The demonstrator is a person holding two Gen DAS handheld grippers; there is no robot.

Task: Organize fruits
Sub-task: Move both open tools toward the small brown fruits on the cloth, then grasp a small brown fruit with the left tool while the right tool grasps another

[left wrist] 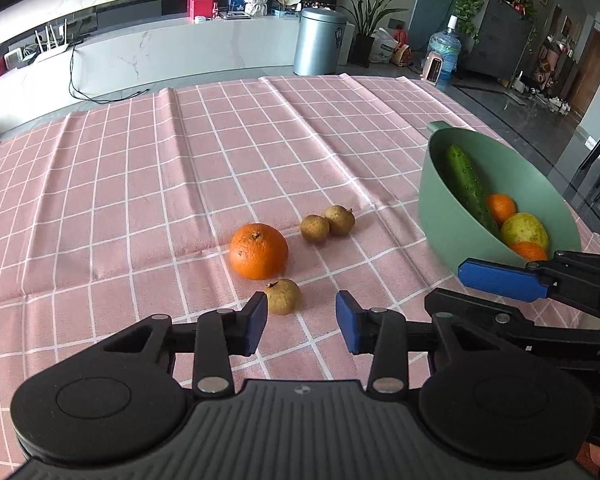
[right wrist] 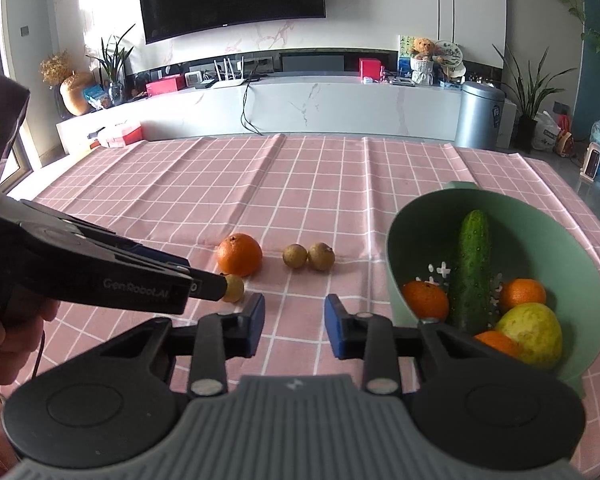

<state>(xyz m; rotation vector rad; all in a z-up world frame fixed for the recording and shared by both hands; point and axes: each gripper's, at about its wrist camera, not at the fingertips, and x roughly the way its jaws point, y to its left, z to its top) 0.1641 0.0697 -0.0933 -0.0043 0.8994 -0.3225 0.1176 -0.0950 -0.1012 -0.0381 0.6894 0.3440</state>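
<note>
Both claws hover over a pink checked desk [left wrist: 120, 168], jaws apart and empty: left claw [left wrist: 301, 322] near a small brown fruit [left wrist: 283, 296], right claw [right wrist: 295, 325] beside a green bowl [right wrist: 540, 216].

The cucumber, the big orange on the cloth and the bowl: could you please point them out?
cucumber [right wrist: 473, 268], right wrist view, mid-body
orange [left wrist: 259, 251], left wrist view, front face
bowl [left wrist: 440, 208], left wrist view, outer wall
</note>
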